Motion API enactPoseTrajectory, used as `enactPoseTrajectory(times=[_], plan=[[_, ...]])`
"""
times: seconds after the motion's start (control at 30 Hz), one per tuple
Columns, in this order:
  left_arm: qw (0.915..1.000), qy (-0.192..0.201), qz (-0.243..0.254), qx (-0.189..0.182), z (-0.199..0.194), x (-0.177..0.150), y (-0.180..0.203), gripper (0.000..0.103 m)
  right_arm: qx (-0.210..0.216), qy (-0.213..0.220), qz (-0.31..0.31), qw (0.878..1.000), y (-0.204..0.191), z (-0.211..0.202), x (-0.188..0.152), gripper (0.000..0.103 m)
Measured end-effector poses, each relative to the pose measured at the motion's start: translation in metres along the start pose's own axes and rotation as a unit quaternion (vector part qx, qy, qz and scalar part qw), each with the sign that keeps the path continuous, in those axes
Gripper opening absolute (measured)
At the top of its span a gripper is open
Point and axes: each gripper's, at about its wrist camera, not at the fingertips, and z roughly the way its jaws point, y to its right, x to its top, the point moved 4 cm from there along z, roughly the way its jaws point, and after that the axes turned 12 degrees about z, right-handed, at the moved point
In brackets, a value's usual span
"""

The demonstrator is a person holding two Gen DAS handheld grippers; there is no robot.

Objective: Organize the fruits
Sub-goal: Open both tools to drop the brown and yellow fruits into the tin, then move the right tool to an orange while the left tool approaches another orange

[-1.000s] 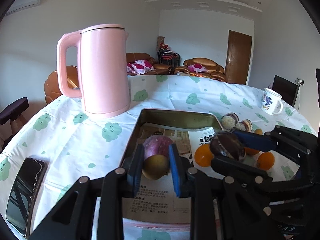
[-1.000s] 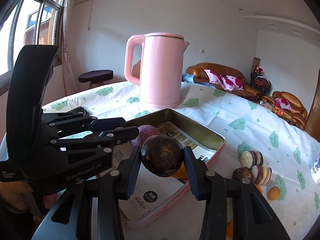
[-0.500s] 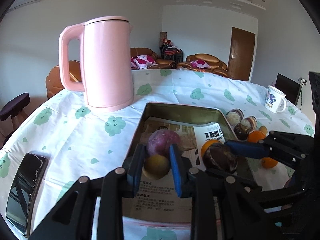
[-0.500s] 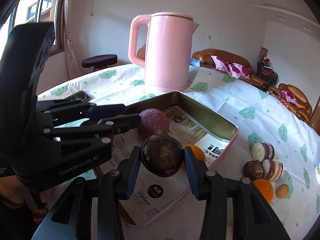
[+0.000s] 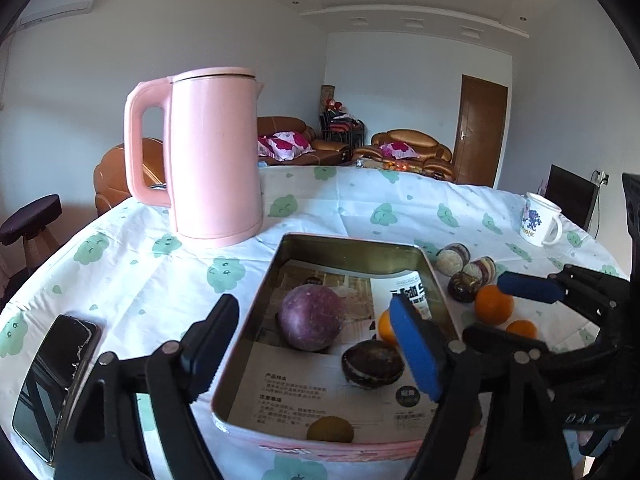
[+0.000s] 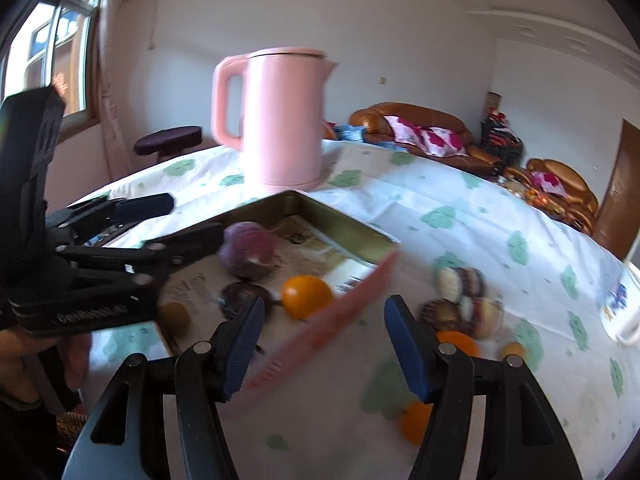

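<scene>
Both grippers' jaws just opened wide, empty: left gripper (image 5: 316,344), right gripper (image 6: 324,344). Released since earlier frames: small round yellow-green fruit (image 5: 330,429) and dark wrinkled passion fruit (image 5: 373,363), now lying on printed paper inside shallow metal tin (image 5: 352,246), beside smooth purple fruit (image 5: 311,317) and glossy orange (image 6: 306,297).

Left wrist view: close over the tin's (image 5: 352,245) near edge, facing the kettle (image 5: 214,156) and door. Right wrist view: beside the tin's right rim, blurred. Shared: tin, kettle, worktop (image 6: 420,208).
</scene>
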Motion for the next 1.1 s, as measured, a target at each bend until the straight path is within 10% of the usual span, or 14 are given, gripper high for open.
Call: enactPoseTrajectory(times=[0.27,0.57,0.73,1.1], plan=[[0.9994,0.006,0.019,-0.030,-0.001,0.009,0.034,0.090,-0.065,-0.017,0.070,0.995,0.074,-0.025,-0.020,0.064],[0.9971,0.001,0.052,-0.056,0.007,0.019,0.068,0.090,-0.027,-0.068,0.104,0.992,0.081,-0.006,-0.035,0.064],[0.9958,-0.004,0.056,-0.072,0.010,0.024,0.077,0.090,-0.012,-0.098,0.103,0.990,0.079,0.006,-0.043,0.042],[0.9897,-0.008,0.101,-0.101,0.020,0.050,0.128,0.090,-0.087,-0.017,0.095,0.992,0.105,-0.032,-0.022,0.042]])
